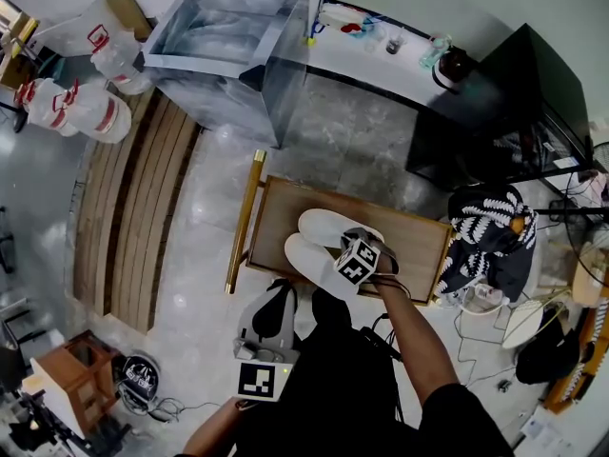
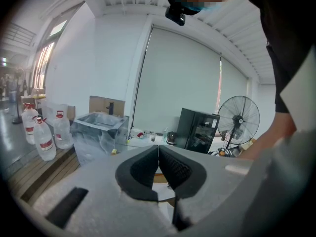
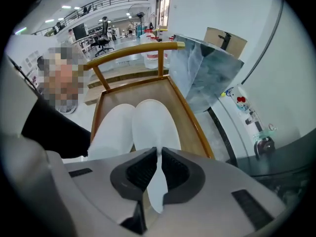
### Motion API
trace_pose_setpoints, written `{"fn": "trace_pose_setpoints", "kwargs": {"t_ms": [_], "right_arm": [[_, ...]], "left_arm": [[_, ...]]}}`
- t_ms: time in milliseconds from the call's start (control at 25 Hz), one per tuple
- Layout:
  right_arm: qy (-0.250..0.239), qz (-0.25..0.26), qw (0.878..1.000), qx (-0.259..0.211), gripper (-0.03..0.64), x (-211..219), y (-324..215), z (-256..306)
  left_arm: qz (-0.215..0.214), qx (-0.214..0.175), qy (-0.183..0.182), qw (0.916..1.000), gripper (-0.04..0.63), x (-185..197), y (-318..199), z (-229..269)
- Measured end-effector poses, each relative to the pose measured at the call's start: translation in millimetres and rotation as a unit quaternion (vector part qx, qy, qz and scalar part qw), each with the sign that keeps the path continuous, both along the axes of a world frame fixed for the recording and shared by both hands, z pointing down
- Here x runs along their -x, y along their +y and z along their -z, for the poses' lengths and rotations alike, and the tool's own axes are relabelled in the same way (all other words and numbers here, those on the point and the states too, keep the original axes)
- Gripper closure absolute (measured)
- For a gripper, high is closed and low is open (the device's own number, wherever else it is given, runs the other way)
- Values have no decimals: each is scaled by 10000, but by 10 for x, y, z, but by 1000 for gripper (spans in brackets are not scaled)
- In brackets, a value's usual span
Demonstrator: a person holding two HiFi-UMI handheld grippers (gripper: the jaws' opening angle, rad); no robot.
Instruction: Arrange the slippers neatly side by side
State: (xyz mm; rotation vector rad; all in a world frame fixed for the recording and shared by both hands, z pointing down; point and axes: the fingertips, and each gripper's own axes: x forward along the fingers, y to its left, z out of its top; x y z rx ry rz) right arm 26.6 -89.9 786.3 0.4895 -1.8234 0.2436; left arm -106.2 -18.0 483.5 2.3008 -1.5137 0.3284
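- The wooden tray (image 1: 423, 228), with its raised rail, holds both white slippers and nothing else that I can see.
- The far slipper (image 1: 322, 224) and the near slipper (image 1: 304, 252) lie close alongside each other, toes towards the rail end. In the right gripper view their inner edges touch along most of their length.
- Beyond the tray stands a clear-walled tub (image 1: 224, 27). I can't tell what is in it.
- Left of the tub, big water jugs (image 1: 90, 108) stand on the floor by wooden planks.
- My right gripper (image 3: 159, 152) is at the heel end of the far slipper (image 3: 155, 125). Its jaws are nearly together and pinch the thin white edge of that slipper, which runs down between the pads.
- The near slipper (image 3: 116, 127) lies just beside the pinched one, untouched by either gripper.
- My left gripper (image 2: 158, 149) is held back close to my body, off the tray. Its jaws are pressed together at the tips with nothing between them.
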Motion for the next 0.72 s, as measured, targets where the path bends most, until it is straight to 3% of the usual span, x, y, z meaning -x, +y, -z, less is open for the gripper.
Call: {"fn": "trace_pose_setpoints", "kwargs": {"t_ms": [320,720], "right_arm": [[-176,-662,9976,-61,584,-148,105,120],[-182,-1381,9901,-177,586,-485,402,293]], "left_arm": [[-244,-58,82,9997,578,-53,12,-2],[-946,-200,189,9951,578,-345,-58,89]]}}
